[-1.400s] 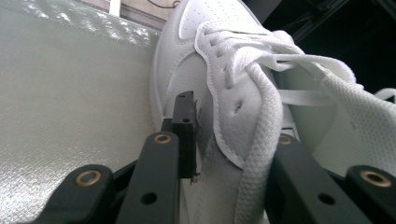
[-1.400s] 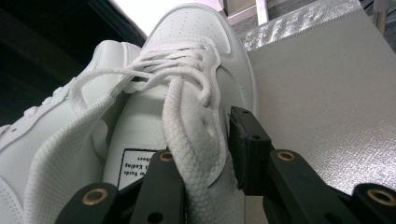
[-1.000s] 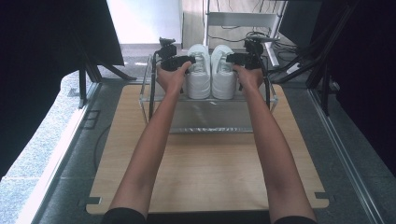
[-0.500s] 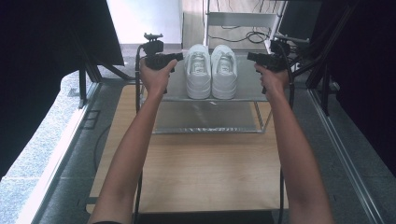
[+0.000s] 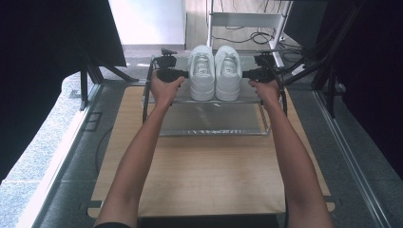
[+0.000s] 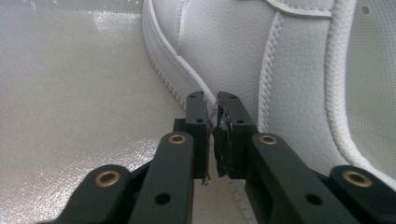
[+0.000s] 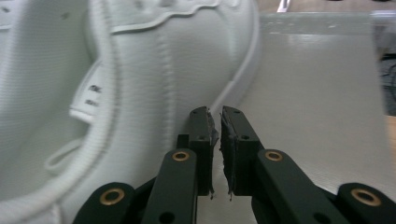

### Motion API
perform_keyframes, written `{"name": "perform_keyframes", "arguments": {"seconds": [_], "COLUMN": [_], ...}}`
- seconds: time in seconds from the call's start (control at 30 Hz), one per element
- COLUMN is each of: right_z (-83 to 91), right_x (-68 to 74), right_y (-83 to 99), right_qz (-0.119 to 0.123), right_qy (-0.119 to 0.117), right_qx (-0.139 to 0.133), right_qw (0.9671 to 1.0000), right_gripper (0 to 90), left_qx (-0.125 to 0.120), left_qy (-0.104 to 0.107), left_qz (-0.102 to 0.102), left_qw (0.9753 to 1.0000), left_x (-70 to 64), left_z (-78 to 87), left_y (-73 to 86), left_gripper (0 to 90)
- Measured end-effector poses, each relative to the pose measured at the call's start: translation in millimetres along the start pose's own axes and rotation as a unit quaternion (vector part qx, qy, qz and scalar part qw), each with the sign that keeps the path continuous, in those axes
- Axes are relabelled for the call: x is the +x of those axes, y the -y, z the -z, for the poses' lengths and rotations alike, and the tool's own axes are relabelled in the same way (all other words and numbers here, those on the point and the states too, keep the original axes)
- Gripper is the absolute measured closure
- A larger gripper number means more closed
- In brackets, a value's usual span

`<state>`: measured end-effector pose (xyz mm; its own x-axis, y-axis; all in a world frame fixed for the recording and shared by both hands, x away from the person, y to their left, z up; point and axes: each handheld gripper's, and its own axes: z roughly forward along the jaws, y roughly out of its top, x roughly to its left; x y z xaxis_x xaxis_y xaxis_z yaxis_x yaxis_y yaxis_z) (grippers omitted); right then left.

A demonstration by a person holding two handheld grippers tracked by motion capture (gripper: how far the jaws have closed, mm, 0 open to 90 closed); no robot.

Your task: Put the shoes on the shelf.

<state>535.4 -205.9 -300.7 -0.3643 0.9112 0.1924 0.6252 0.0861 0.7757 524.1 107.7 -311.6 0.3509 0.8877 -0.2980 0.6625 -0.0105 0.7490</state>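
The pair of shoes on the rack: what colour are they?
White shoes, clearest in the high view.

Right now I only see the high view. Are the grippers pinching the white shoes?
Observer: No. In the left gripper view the left gripper has its jaws almost shut with nothing between them, tips beside the left shoe.
Operator: And the other one?
Observer: In the right gripper view the right gripper is also nearly shut on nothing, next to the right shoe.
Operator: What are the shoes standing on?
Observer: A shiny woven fabric shelf, pale grey up close.
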Motion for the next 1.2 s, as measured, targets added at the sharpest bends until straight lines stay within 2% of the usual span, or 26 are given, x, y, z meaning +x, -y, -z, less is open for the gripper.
{"name": "perform_keyframes", "arguments": {"seconds": [0.1, 0.17, 0.2, 0.23, 0.33, 0.37, 0.4, 0.43, 0.5, 0.53, 0.63, 0.67, 0.7, 0.73, 0.77, 0.8, 0.9, 1.03, 1.2], "right_z": [-1.4, -1.3, -1.3, -0.9, 2.1, 7.4, 7.4, 15.6, 19.9, 27.8, 36.8, 45.4, 49.2, 49.2, 54.8, 56.8, 61.7, 67.8, 73.9], "right_x": [8.1, 11.0, 11.0, 9.3, 6.3, 3.0, 3.0, 0.4, -0.3, -0.4, 0.1, 1.1, 1.6, 1.6, 3.3, 4.4, 6.4, 7.1, 4.2], "right_y": [-1.0, -1.0, -1.0, -0.4, -0.2, 0.5, 0.5, 1.8, 2.3, 4.5, 8.2, 13.2, 16.2, 16.2, 21.8, 24.8, 31.3, 37.1, 47.5], "right_qz": [0.005, 0.010, 0.010, 0.003, 0.003, 0.005, 0.005, 0.001, 0.003, 0.011, 0.023, 0.036, 0.044, 0.044, 0.062, 0.073, 0.094, 0.109, 0.119], "right_qy": [0.008, 0.018, 0.018, 0.018, 0.020, 0.022, 0.022, 0.010, 0.006, -0.005, -0.011, -0.020, -0.025, -0.025, -0.034, -0.037, -0.037, -0.049, -0.067], "right_qx": [-0.003, -0.003, -0.003, -0.005, -0.006, -0.017, -0.017, -0.036, -0.040, -0.047, -0.057, -0.066, -0.070, -0.070, -0.072, -0.074, -0.074, -0.081, -0.080], "right_qw": [0.9999, 0.9998, 0.9998, 0.9998, 0.9998, 0.9996, 0.9996, 0.9993, 0.9992, 0.9988, 0.9981, 0.9970, 0.9963, 0.9963, 0.9949, 0.9939, 0.9921, 0.9896, 0.9874], "right_gripper": [89.8, 89.4, 89.4, 85.7, 80.7, 77.9, 77.9, 76.4, 75.3, 72.3, 69.5, 67.5, 66.3, 66.3, 63.3, 62.3, 59.2, 58.4, 56.8], "left_qx": [0.001, 0.004, 0.004, 0.003, -0.007, -0.026, -0.026, -0.036, -0.052, -0.068, -0.080, -0.084, -0.084, -0.084, -0.089, -0.089, -0.092, -0.095, -0.089], "left_qy": [-0.004, -0.023, -0.023, -0.034, -0.032, -0.023, -0.023, -0.016, -0.009, 0.001, 0.015, 0.023, 0.027, 0.027, 0.032, 0.032, 0.032, 0.049, 0.064], "left_qz": [-0.004, -0.026, -0.026, -0.037, -0.038, -0.029, -0.029, -0.029, -0.029, -0.037, -0.044, -0.058, -0.066, -0.066, -0.081, -0.081, -0.105, -0.111, -0.118], "left_qw": [1.0000, 0.9994, 0.9994, 0.9987, 0.9988, 0.9990, 0.9990, 0.9988, 0.9982, 0.9970, 0.9957, 0.9945, 0.9939, 0.9939, 0.9922, 0.9922, 0.9897, 0.9881, 0.9869], "left_x": [-2.9, -8.5, -8.5, -9.5, -5.8, -0.4, -0.4, 2.0, 4.9, 5.1, 4.3, 2.7, 1.6, 1.6, -1.7, -1.7, -7.3, -11.6, -10.0], "left_z": [0.6, 1.9, 1.9, 4.3, 8.8, 16.3, 16.3, 20.9, 31.3, 41.8, 51.7, 56.9, 59.1, 59.1, 63.0, 63.0, 67.7, 74.8, 82.2], "left_y": [-0.8, -0.5, -0.5, 0.1, 1.0, 1.5, 1.5, 1.2, 1.4, 3.2, 7.8, 12.4, 15.1, 15.1, 20.8, 20.8, 27.5, 36.7, 48.2], "left_gripper": [85.9, 85.4, 84.1, 80.9, 69.5, 66.5, 64.5, 62.2, 60.9, 58.9, 57.0, 55.1, 54.0, 53.8, 53.4, 53.0, 51.3, 49.5, 48.5]}}
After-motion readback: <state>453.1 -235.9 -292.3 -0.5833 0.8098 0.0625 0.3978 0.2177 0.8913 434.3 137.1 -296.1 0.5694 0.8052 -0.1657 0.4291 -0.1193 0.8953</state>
